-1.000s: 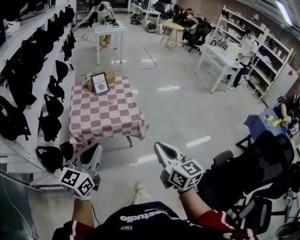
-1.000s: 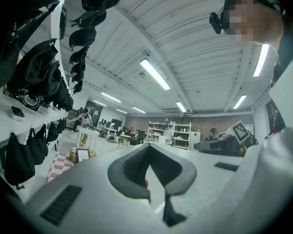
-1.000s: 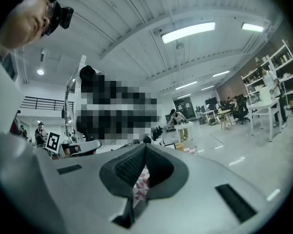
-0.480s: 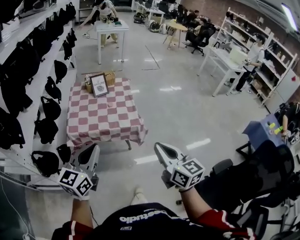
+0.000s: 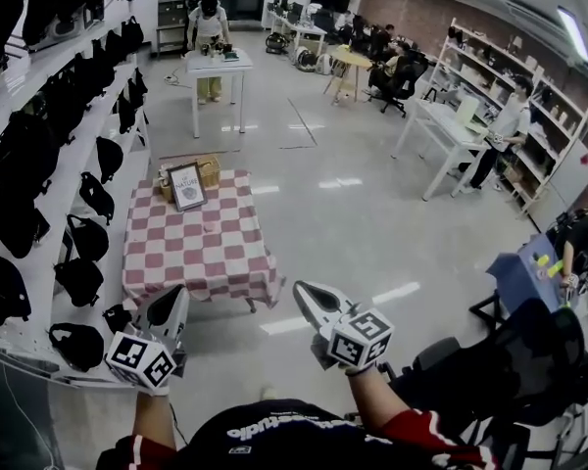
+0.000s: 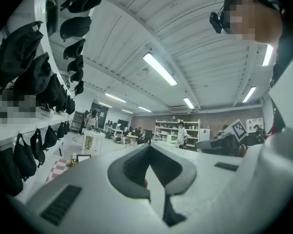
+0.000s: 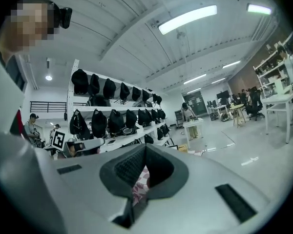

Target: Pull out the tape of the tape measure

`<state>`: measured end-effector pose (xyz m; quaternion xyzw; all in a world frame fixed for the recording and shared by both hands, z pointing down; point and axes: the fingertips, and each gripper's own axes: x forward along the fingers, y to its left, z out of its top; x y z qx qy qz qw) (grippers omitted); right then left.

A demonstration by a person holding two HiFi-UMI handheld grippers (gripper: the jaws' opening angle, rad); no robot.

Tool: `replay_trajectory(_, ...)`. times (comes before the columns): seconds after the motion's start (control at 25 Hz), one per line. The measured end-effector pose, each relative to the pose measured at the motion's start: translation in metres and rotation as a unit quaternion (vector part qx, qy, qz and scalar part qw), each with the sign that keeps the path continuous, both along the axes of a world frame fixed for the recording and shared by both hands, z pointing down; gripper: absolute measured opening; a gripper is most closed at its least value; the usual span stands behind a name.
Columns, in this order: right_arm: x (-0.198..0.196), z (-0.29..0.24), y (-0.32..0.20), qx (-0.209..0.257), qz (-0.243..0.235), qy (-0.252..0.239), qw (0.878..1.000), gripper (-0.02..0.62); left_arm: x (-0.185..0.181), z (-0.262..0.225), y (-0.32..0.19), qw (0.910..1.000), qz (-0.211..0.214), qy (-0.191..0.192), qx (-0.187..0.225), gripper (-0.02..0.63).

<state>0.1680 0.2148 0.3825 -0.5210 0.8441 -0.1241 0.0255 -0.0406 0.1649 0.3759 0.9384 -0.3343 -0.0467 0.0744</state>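
Tape measure: honestly can't pick it out in any view. If it's on the table, it's too small to tell from up here.

Biggest thing is the shiny grey floor (image 5: 353,223). It's wide open to the right of the table, all the way across to the white desks (image 5: 446,130) and shelving along the far right. On the left a long white rack (image 5: 10,346) hung with black bags (image 5: 15,213) runs the length of the room, and its edge sits close beside the table's left side, so that gap is tight. A black office chair (image 5: 529,360) is parked low on the right, near the right gripper.

The low table (image 5: 201,248) has a red-and-white checked cloth draped over its edges. Its near edge is just ahead of the left gripper (image 5: 179,292), and the near right corner of the cloth falls between the two grippers. At the far edge stands a picture frame (image 5: 187,186) with a small basket (image 5: 209,169) touching behind it. The rest of the cloth looks mostly bare. Further back is a tall white table (image 5: 216,67) with a person (image 5: 211,18) standing at it.

The left gripper's jaws are pressed together at the tips with nothing in them. The right gripper (image 5: 299,287) is the same, fully closed and empty, and it hangs over bare floor right of the table.
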Motion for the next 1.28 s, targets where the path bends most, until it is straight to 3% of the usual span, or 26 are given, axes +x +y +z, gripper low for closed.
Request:
replay_trajectory(0.28, 0.034, 0.006, -0.043, 0.003, -0.004, -0.004, 1.0, 0.003, 0.032, -0.004, -0.035, 0.9995, -0.026, -0.019, 0.008, 0.003)
replay_trajectory(0.6, 0.055, 0.012, -0.084, 0.006, -0.019, -0.004, 1.0, 0.003, 0.043, -0.01, -0.057, 0.9968, -0.065, -0.042, 0.02, 0.003)
replay_trajectory(1.28, 0.024, 0.018, -0.157, 0.004, -0.02, 0.009, 1.0, 0.003, 0.002, 0.007, -0.112, 0.9949, -0.088, -0.05, 0.007, 0.003)
